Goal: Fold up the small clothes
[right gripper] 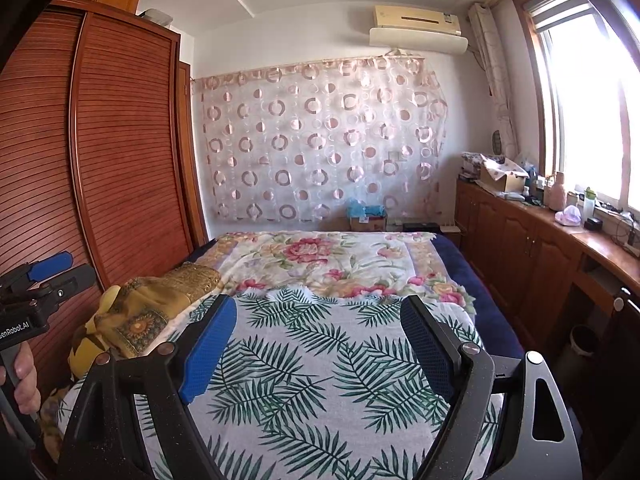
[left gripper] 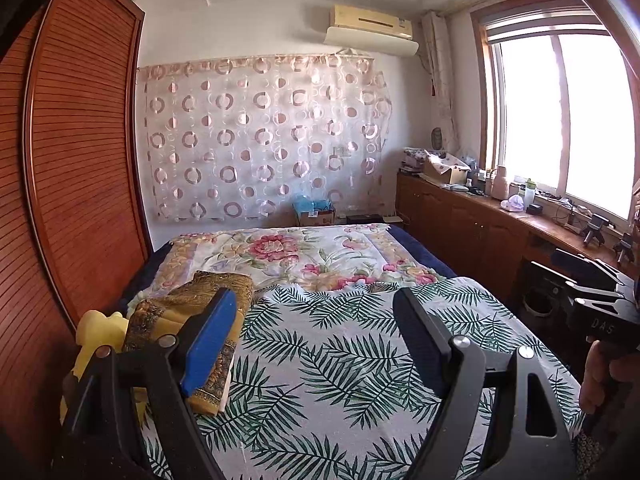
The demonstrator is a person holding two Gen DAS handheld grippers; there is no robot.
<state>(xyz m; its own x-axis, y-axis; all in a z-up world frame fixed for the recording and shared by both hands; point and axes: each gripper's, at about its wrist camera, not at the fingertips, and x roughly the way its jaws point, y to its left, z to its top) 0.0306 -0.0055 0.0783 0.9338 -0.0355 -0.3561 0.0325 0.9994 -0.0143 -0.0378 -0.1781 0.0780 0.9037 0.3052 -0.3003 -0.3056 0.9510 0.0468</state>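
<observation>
A folded gold and brown patterned garment (left gripper: 196, 320) lies at the left side of the bed, on the palm-leaf sheet (left gripper: 340, 360); it also shows in the right wrist view (right gripper: 160, 308). A yellow cloth (left gripper: 100, 336) lies beside it at the bed's left edge. My left gripper (left gripper: 316, 320) is open and empty, held above the sheet just right of the garment. My right gripper (right gripper: 320, 328) is open and empty above the middle of the sheet. The left gripper shows at the left edge of the right wrist view (right gripper: 56, 268).
A floral quilt (left gripper: 304, 256) covers the far half of the bed. A wooden slatted wardrobe (left gripper: 80, 152) stands close along the left. A cluttered wooden cabinet (left gripper: 500, 220) runs under the window on the right. A bin (right gripper: 584, 340) stands on the floor.
</observation>
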